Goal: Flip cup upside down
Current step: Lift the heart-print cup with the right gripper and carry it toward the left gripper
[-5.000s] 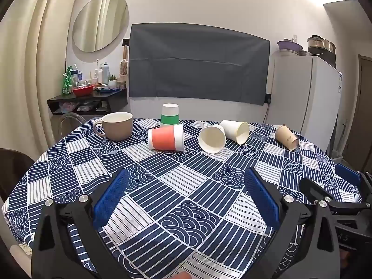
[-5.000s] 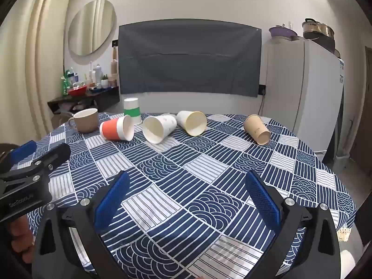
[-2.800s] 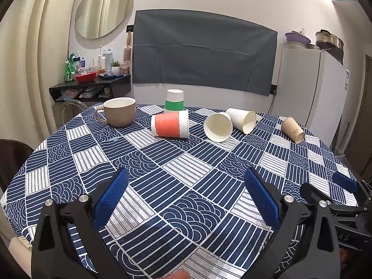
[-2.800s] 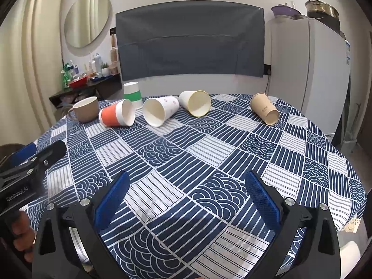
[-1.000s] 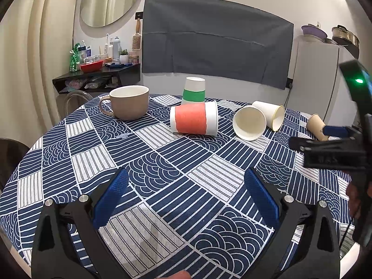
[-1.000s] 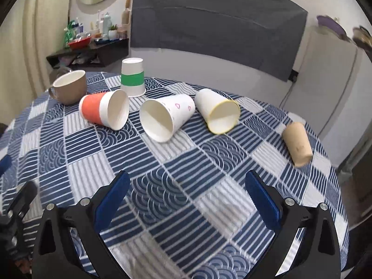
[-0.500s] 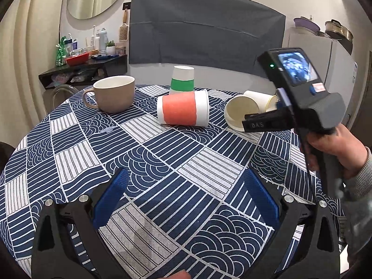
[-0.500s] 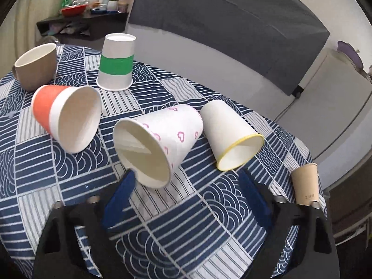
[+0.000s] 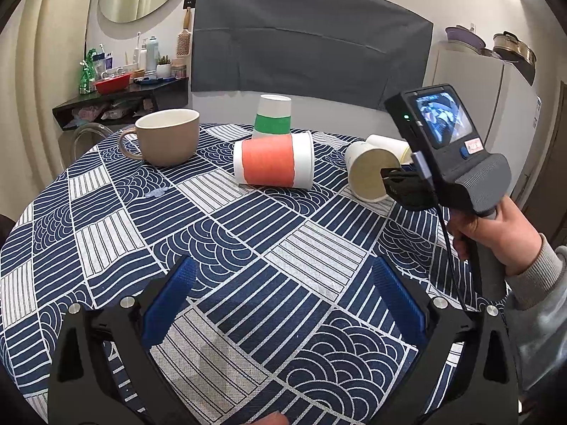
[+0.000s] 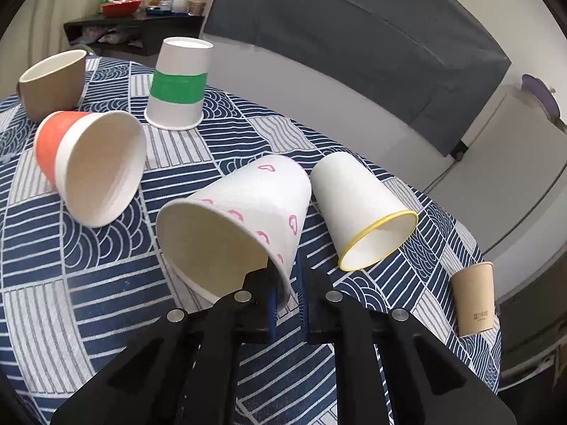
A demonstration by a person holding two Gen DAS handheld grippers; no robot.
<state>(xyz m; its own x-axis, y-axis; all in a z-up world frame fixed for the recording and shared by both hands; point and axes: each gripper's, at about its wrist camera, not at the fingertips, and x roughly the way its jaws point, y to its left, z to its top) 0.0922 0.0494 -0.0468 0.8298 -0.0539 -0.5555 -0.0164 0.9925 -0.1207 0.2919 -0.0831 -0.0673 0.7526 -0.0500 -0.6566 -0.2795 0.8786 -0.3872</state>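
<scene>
Right wrist view: right gripper [image 10: 287, 285] pinching heart cup [image 10: 244, 212] rim; lift, rotate mouth-down gently. Left gripper [image 9: 283, 304] open, idle.

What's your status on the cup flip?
Right gripper shut on heart cup rim, cup on its side. Left gripper open, idle. Yellow-rimmed cup close alongside.
</scene>
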